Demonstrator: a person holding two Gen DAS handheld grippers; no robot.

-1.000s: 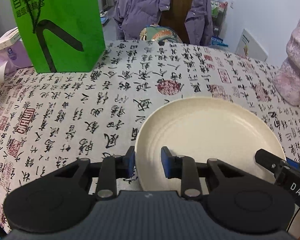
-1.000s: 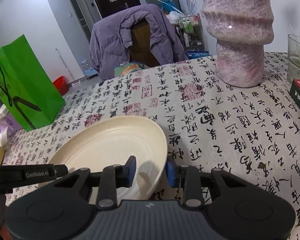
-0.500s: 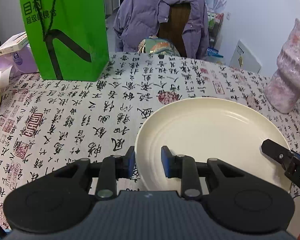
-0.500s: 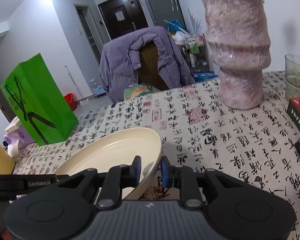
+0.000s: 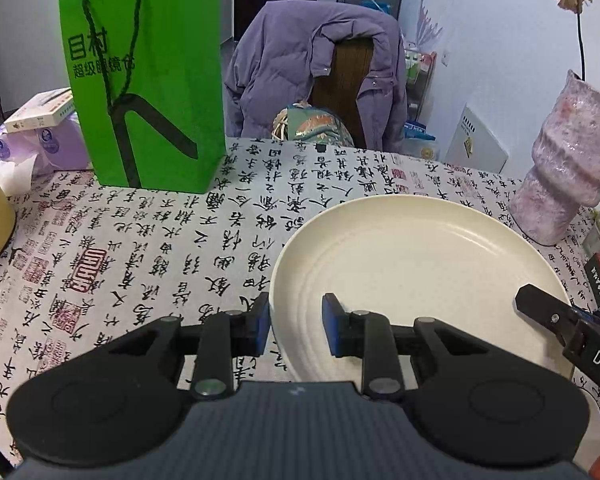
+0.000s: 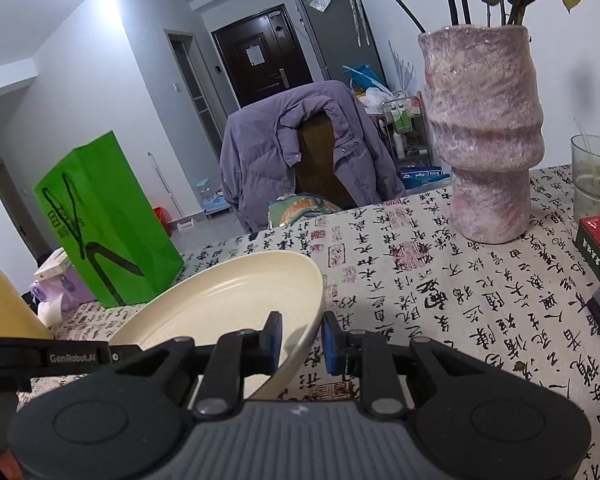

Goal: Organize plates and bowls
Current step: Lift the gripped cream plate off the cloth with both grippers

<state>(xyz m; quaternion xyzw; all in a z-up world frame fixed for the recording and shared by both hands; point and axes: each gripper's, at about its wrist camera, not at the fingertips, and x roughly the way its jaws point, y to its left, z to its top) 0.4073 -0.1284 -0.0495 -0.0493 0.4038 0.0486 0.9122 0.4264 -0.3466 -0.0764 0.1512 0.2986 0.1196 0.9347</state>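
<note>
Both pairs of blue-padded jaws are clamped on the rim of one cream plate (image 5: 416, 280): the left gripper (image 5: 294, 326) pinches its near left edge, and the right gripper (image 6: 299, 342) pinches the opposite edge, having just closed onto it. The plate is round, shallow and glossy, with faint concentric rings on its inner face and nothing on it. It is held between the two grippers, tilted, above the tablecloth (image 5: 160, 248) printed with black calligraphy and red seals. Beyond it stand a green paper bag (image 5: 148, 84) to the left and a mottled pink vase (image 6: 484, 136) to the right. A purple jacket (image 5: 300, 68) hangs over a chair at the far side.
</note>
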